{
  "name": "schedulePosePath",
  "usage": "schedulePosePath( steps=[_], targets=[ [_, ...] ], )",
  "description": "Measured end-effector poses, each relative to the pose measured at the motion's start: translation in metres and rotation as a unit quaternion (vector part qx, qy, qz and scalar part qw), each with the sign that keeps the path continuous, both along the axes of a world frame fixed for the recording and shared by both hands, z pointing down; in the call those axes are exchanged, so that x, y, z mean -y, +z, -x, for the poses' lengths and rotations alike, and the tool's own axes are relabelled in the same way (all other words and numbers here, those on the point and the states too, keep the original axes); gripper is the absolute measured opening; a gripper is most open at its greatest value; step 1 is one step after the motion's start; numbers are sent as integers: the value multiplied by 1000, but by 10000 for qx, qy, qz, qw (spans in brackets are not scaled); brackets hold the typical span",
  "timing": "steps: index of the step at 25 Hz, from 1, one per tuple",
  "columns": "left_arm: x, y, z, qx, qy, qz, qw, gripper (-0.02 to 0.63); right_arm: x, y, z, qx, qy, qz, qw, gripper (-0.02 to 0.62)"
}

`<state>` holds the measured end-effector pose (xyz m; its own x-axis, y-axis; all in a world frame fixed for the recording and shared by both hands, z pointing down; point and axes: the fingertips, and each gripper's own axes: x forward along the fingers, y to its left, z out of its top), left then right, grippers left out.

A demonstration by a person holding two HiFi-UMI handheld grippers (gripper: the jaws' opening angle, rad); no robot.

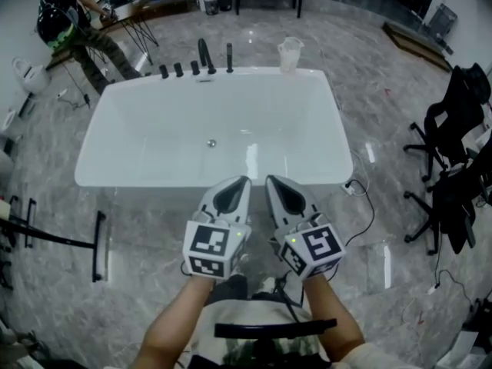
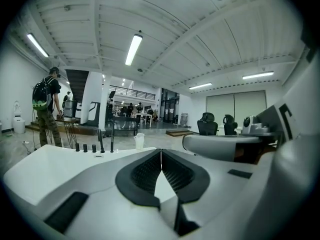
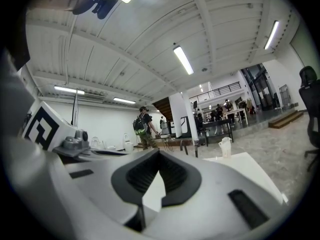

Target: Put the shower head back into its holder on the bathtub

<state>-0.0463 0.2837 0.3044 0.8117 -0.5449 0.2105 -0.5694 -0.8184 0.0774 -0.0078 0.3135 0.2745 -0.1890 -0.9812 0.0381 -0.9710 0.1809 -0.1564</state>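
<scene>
The white bathtub fills the middle of the head view. Along its far rim stand several black knobs, a curved black spout and a slim black upright shower wand. The left gripper view shows the wand far off. Both grippers hang side by side over the floor at the tub's near rim, pointing at it. My left gripper is shut with nothing in it. My right gripper is also shut and empty.
A translucent jug sits on the far rim, right of the fixtures. Black office chairs stand at the right, with a cable on the floor. A black rack stands left. A person with a backpack is far left.
</scene>
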Motion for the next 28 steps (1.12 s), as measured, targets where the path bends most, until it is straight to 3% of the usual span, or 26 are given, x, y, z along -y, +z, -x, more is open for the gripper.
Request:
schedulePosePath(
  steps=[11, 28],
  targets=[
    [-57, -3, -33, 5, -98, -99, 9999, 21, -51, -4, -31, -18, -75, -86, 9999, 9],
    [-69, 2, -49, -28, -141, -224, 9996, 21, -63, 2, -44, -101, -100, -198, 9997, 8]
  ],
)
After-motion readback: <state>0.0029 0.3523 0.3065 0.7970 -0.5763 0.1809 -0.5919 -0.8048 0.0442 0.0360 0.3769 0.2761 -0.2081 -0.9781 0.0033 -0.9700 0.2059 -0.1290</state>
